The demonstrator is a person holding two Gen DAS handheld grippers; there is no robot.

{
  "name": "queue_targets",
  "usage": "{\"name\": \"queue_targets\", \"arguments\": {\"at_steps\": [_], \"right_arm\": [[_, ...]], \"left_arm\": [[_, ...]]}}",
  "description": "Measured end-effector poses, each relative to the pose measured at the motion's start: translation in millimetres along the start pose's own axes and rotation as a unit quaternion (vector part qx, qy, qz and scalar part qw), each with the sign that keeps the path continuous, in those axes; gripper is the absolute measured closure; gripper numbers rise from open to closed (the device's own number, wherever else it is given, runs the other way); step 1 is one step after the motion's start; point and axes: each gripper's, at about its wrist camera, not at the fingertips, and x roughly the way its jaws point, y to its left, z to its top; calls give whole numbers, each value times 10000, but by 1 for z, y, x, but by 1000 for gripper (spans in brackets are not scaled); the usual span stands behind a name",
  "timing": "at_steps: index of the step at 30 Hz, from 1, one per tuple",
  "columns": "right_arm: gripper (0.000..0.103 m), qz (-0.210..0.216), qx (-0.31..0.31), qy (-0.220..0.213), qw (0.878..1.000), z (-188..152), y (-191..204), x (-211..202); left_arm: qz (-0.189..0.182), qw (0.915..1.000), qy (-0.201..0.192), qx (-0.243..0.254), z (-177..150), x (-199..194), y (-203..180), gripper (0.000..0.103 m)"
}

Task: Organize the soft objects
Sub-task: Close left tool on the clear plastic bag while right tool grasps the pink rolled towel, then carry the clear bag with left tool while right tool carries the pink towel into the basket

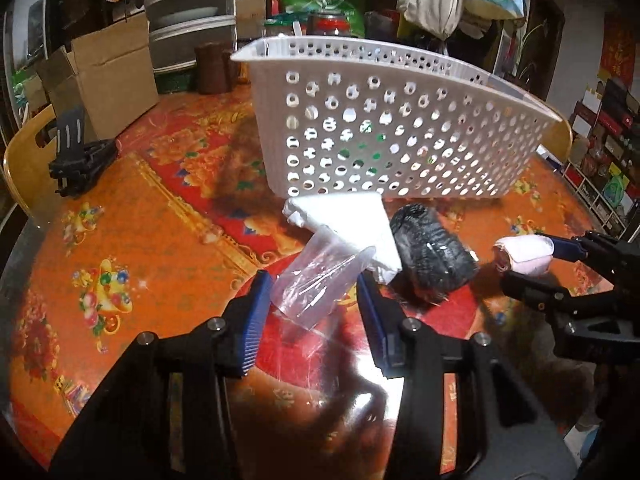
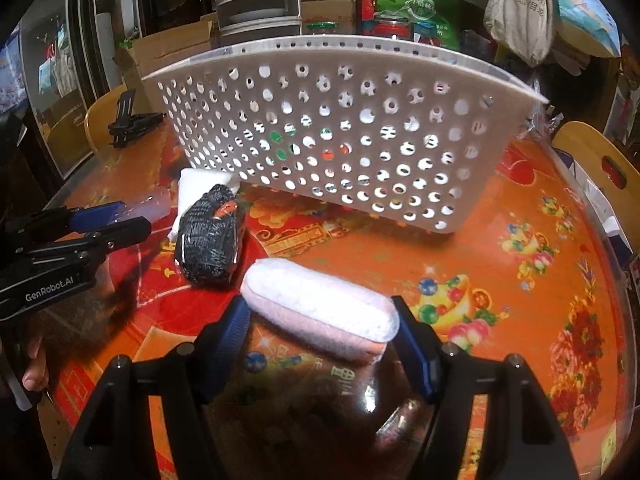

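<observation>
A white perforated basket (image 1: 384, 120) stands on the red-orange table; it also shows in the right wrist view (image 2: 340, 128). In front of it lie a white folded cloth in a clear plastic bag (image 1: 352, 224), a black knitted bundle in plastic (image 1: 432, 256) and a pink rolled towel (image 1: 524, 258). My left gripper (image 1: 316, 300) is open around the loose end of the clear bag (image 1: 316, 284). My right gripper (image 2: 320, 320) is closed on the pink rolled towel (image 2: 320, 316), held just above the table. The black bundle (image 2: 212, 236) lies to its left.
A cardboard box (image 1: 108, 76) and a black folding stand (image 1: 80, 156) sit at the far left of the table. Wooden chair backs (image 2: 596, 168) stand at the table's edges. Bags, jars and stacked containers (image 1: 192, 12) crowd the space behind the basket.
</observation>
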Motion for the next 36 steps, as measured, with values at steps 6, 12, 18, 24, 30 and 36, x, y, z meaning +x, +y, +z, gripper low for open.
{"name": "queue_targets", "arguments": {"at_steps": [6,12,18,24,30,36], "right_arm": [[33,-8,55,-215,9998,3,-6,-19],[33,-44,70,-410,9991,8,-11,-40],[33,-83,63,-588,9982,16,-15,-56],[33,-130,1,-781,9969,30,-17,-76],[33,-161,-7,-941,9954,51,-23,-92],[33,-216,-46,-1016,9946,76,-29,-99]], "left_arm": [[-32,9998,-215,-34,4,-27,0,62],[-33,9991,-416,-30,12,-49,-1,62],[-35,9986,-535,-38,23,-64,-5,62],[-70,9978,-666,20,41,-76,-13,62],[-101,9966,-812,89,70,-90,-22,63],[-175,9967,-789,25,105,-90,-22,64]]}}
